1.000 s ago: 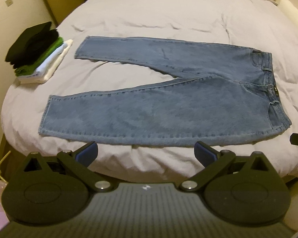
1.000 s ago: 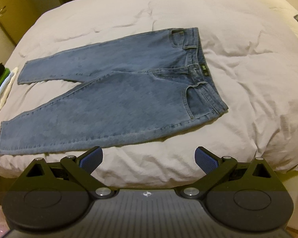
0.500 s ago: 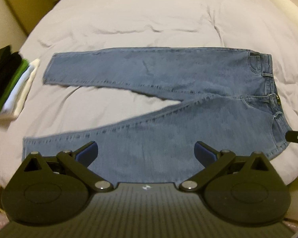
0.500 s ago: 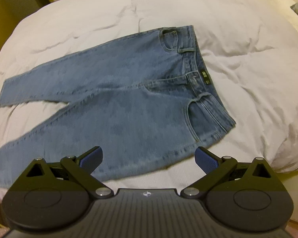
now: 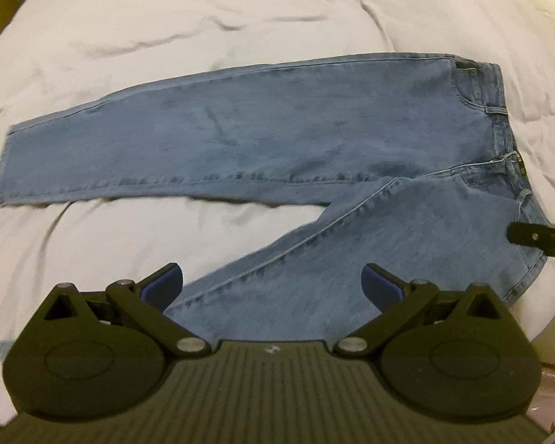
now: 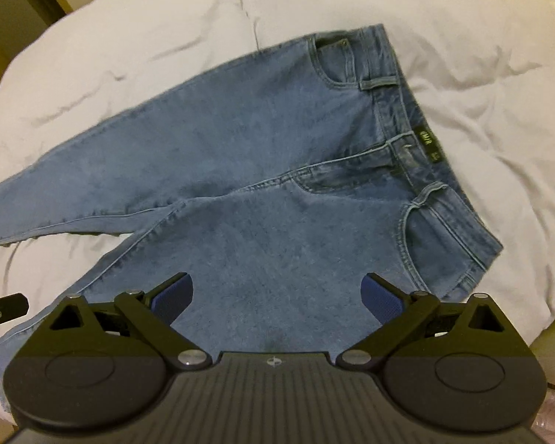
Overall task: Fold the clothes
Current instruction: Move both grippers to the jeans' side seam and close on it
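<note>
The jeans (image 5: 285, 140) are spread flat across the bed (image 5: 203, 29), unfolded, legs splayed in a V, waistband toward the right-hand edge, the near leg running down to the front edge. Both tools have been brought in close over the last second: the denim now fills each view, and the stack of folded clothes seen earlier at the bed's left edge has been lost from sight. The left tool (image 5: 272, 283) is held spread wide above the near leg, nothing between its pads. The right tool (image 6: 277, 290) is likewise spread, poised over the seat and thigh near the front edge, gripping nothing. No cloth has been lifted. The approach is judged to set up a grasp along the near edge, probably for laying one leg over the other.
</note>
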`<state>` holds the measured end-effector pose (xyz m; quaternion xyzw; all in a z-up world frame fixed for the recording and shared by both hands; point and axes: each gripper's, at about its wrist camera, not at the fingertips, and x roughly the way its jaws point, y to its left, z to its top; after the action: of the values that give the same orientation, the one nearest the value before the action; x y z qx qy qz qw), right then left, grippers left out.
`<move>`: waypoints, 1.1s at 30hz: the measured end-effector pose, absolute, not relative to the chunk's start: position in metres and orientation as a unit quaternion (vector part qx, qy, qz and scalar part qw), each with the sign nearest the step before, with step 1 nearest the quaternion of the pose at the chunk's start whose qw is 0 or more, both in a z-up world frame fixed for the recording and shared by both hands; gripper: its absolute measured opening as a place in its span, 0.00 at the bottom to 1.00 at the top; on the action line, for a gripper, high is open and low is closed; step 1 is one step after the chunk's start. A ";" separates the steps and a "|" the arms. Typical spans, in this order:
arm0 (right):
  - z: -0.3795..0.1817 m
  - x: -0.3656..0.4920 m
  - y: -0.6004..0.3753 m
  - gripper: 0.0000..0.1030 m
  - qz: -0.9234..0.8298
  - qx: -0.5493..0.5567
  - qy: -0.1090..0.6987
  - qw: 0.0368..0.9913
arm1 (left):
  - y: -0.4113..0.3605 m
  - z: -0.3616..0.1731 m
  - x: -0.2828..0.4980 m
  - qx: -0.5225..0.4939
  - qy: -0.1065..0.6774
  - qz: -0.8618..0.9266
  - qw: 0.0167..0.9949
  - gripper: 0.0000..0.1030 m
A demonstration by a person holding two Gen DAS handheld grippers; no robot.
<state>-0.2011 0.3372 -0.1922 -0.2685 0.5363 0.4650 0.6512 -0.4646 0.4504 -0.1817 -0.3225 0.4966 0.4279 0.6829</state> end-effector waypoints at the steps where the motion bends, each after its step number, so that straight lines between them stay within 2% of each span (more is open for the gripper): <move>1: -0.196 -0.201 0.342 0.92 0.467 -0.271 0.535 0.650 | 0.455 -0.186 -0.462 -0.323 0.497 0.424 0.685 0.97; 5: -0.207 -0.195 0.364 0.83 0.486 -0.283 0.520 0.643 | 0.476 -0.202 -0.450 -0.325 0.495 0.410 0.694 0.94; 9: -0.225 -0.183 0.394 0.81 0.502 -0.291 0.510 0.635 | 0.500 -0.220 -0.437 -0.319 0.495 0.413 0.695 0.90; 15: -0.255 -0.168 0.447 0.81 0.542 -0.323 0.499 0.594 | 0.541 -0.249 -0.419 -0.326 0.497 0.403 0.696 0.74; 20: -0.281 -0.157 0.497 0.70 0.575 -0.371 0.489 0.540 | 0.572 -0.274 -0.401 -0.324 0.507 0.381 0.702 0.74; 25: -0.300 -0.151 0.544 0.68 0.600 -0.420 0.464 0.499 | 0.603 -0.293 -0.384 -0.318 0.517 0.361 0.708 0.71; 29: -0.304 -0.144 0.578 0.55 0.625 -0.437 0.436 0.476 | 0.633 -0.302 -0.376 -0.291 0.527 0.336 0.724 0.71; 33: -0.302 -0.137 0.613 0.52 0.655 -0.454 0.394 0.458 | 0.669 -0.307 -0.372 -0.253 0.542 0.293 0.746 0.71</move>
<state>-0.1373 0.6132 -0.3024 -0.4544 0.3942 0.6546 0.4579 -0.3722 0.6689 -0.3074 -0.2529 0.5416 0.2933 0.7461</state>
